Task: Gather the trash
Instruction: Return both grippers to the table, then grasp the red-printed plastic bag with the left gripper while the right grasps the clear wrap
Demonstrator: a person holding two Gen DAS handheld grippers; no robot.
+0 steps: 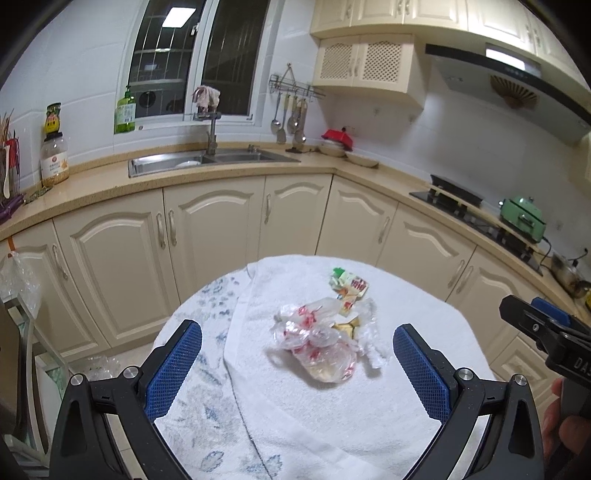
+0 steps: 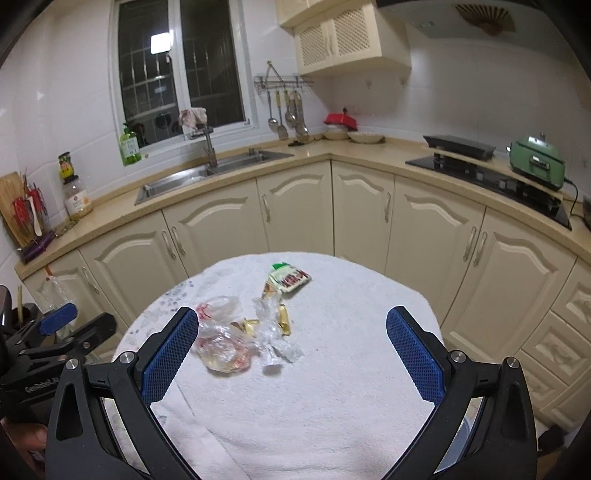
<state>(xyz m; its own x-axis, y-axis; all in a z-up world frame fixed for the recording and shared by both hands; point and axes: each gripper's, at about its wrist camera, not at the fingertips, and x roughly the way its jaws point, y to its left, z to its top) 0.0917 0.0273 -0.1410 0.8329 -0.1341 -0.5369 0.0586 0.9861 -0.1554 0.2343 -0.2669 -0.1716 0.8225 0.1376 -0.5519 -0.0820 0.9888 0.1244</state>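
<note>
Fingers (image 1: 173, 365) of both grippers spread wide, empty, aimed at crumpled plastic bag (image 1: 314, 341) and, apparently, snack wrappers (image 2: 288, 278) heaped on towel (image 2: 314, 406) for pickup.

Dim indoor light, ceiling lamp mirrored in the window (image 1: 173, 16), fisheye-bent edges.

towel (image 1: 332, 406): white terry cloth, rough, matt
plastic bag (image 1: 314, 343): clear crinkled film, glossy
left claw (image 1: 297, 369) pads: blue textured rubber
sink (image 1: 173, 162): shiny metal
</note>
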